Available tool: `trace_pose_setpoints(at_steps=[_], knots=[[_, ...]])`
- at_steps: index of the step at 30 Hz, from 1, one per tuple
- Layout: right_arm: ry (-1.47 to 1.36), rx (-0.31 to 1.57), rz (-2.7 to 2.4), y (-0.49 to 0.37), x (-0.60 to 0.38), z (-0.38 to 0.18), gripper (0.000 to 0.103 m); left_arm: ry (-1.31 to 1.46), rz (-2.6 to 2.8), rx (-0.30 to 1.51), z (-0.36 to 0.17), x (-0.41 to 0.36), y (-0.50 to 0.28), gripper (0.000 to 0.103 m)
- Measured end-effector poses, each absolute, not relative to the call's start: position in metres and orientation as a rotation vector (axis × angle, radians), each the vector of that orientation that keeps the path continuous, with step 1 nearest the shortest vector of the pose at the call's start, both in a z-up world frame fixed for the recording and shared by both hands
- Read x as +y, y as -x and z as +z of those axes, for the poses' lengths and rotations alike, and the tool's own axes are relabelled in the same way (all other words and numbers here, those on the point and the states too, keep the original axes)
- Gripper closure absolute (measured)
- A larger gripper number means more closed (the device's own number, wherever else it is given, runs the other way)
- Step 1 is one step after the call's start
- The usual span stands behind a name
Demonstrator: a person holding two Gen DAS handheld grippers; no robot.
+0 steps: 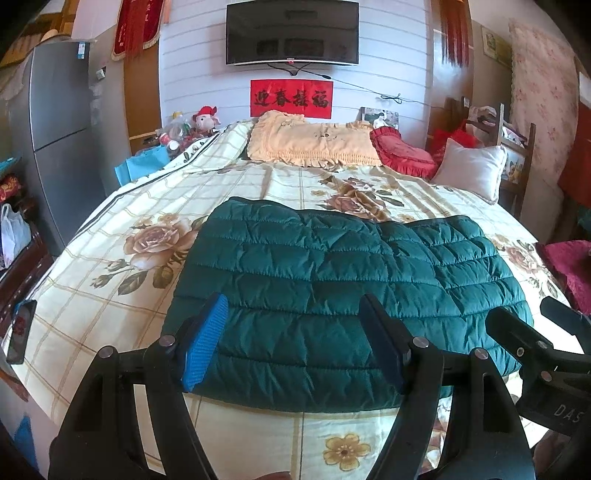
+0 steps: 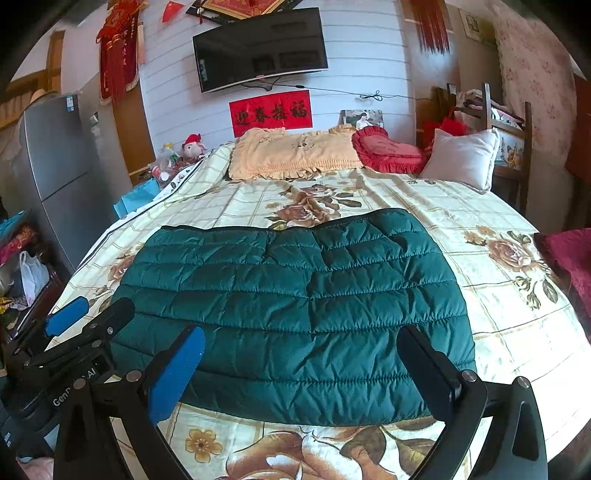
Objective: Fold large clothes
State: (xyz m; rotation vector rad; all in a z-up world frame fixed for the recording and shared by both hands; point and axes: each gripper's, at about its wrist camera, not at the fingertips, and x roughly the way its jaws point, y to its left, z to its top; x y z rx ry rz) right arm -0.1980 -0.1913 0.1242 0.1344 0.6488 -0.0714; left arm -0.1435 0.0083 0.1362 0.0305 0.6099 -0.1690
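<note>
Green quilted jacket (image 1: 332, 280) lies folded flat on near half of floral bed (image 1: 110, 314). Left gripper (image 1: 295, 343) wide, empty, hovering above near edge. Right gripper (image 2: 306, 373) likewise wide, empty.

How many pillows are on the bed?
3. A cream ruffled pillow lies at the head of the bed, a red heart-shaped pillow sits right of it, and a white pillow leans at the right edge. Others may be hidden behind.

Home bedroom: bed (image 1: 221, 192), pillows (image 1: 314, 142), television (image 1: 291, 33)
</note>
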Motion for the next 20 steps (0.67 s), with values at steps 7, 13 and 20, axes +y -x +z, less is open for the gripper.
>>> trace_pose_setpoints(at_steps=[7,13,20], knots=[[-0.138,0.639,-0.072,0.1966,-0.1964,0.1240,0.000,-0.072,-0.175,0.615,0.1348,0.0016,0.1416,0.029],[-0.136,0.633,-0.070,0.1965,-0.1973,0.1242,0.000,-0.083,-0.182,0.626,0.1332,-0.0021,0.1413,0.024],[-0.131,0.642,-0.063,0.1936,-0.1967,0.1222,0.000,-0.065,-0.193,0.593,0.1344,0.0008,0.1414,0.024]])
